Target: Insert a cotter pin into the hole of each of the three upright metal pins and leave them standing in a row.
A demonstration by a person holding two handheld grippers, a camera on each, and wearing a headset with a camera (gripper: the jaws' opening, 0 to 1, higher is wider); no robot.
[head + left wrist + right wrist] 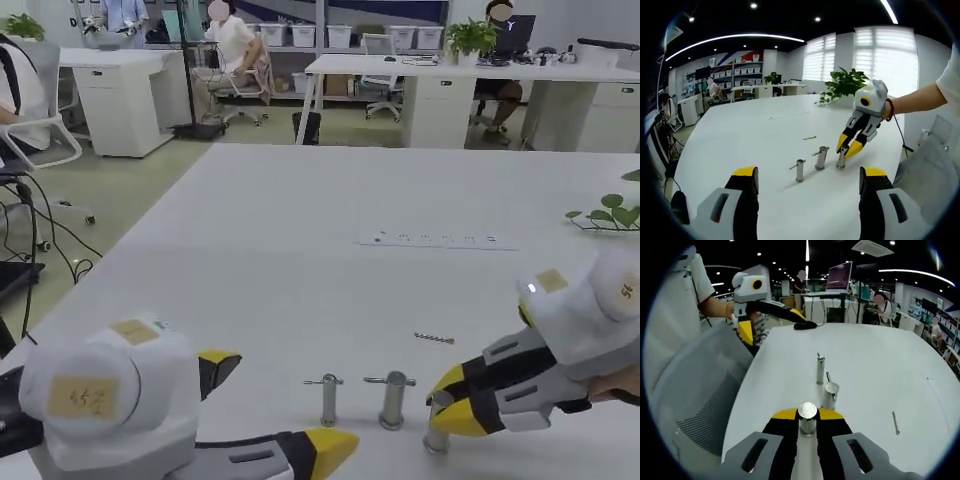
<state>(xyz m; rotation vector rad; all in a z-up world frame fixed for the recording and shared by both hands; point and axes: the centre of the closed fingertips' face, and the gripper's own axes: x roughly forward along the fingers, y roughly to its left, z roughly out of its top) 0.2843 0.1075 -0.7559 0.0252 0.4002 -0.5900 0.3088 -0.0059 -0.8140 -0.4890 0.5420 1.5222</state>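
Right gripper [452, 400]: jaws clamped shut on the end upright silver metal pin [807, 419], which stands on the white surface [300, 250].
Left gripper [280, 405]: jaws wide apart, nothing in them, hanging near the row.
Middle silver pin [392, 400]: upright, crosswise cotter pin [376, 380] through its top.
Far silver pin [328, 400]: same deal, thin cotter pin [314, 381] through it.
Loose metal cotter pin [434, 338]: lying flat beyond the row.

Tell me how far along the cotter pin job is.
Done: the first pin and second pin each carry a cotter pin through the top. In hand: the right gripper is shut on the third pin, which has none. Left: the loose cotter pin on the table must go into it. The left gripper is open, empty.
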